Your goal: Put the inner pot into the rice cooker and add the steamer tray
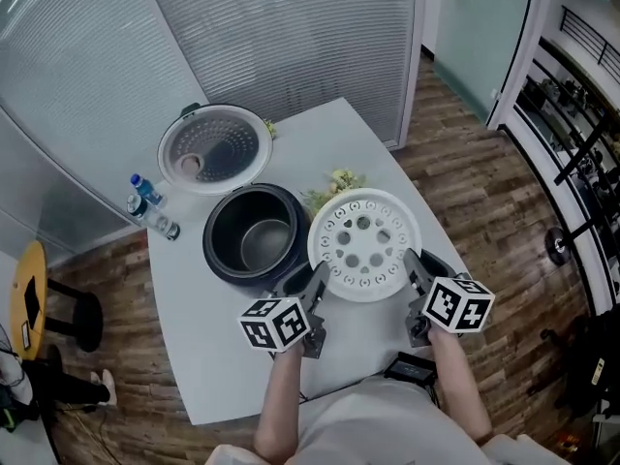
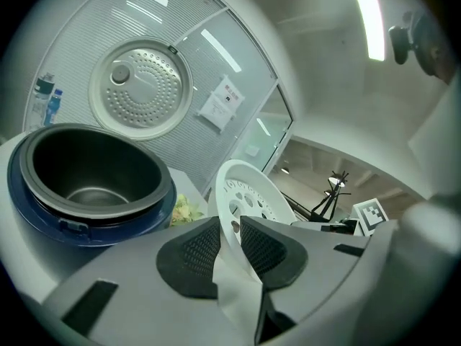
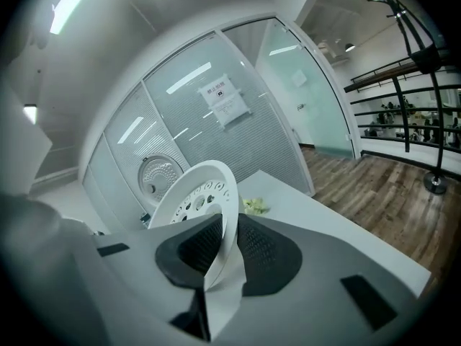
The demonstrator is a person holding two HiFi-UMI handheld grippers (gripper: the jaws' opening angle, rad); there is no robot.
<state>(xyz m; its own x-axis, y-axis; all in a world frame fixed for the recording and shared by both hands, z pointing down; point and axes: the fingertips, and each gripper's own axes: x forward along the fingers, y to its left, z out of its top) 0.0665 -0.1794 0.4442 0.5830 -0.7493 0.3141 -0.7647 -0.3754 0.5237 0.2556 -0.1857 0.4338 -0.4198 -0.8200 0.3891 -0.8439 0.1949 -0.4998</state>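
A white perforated steamer tray (image 1: 364, 243) hangs above the table, just right of the rice cooker (image 1: 255, 236). My left gripper (image 1: 318, 277) is shut on the tray's near-left rim, and my right gripper (image 1: 411, 262) is shut on its near-right rim. In the left gripper view the tray (image 2: 245, 197) stands edge-on between the black pads (image 2: 198, 251); the right gripper view shows the tray (image 3: 205, 193) pinched the same way. The dark inner pot (image 2: 90, 168) sits inside the blue cooker body (image 2: 86, 225), whose lid (image 1: 214, 147) stands open.
Two water bottles (image 1: 150, 204) lie at the table's left edge. A small yellow-green bunch (image 1: 334, 187) rests behind the tray. A dark device (image 1: 411, 367) lies at the table's near edge. Glass partitions stand behind the white table (image 1: 203, 356); a yellow stool (image 1: 29, 298) is on the floor at left.
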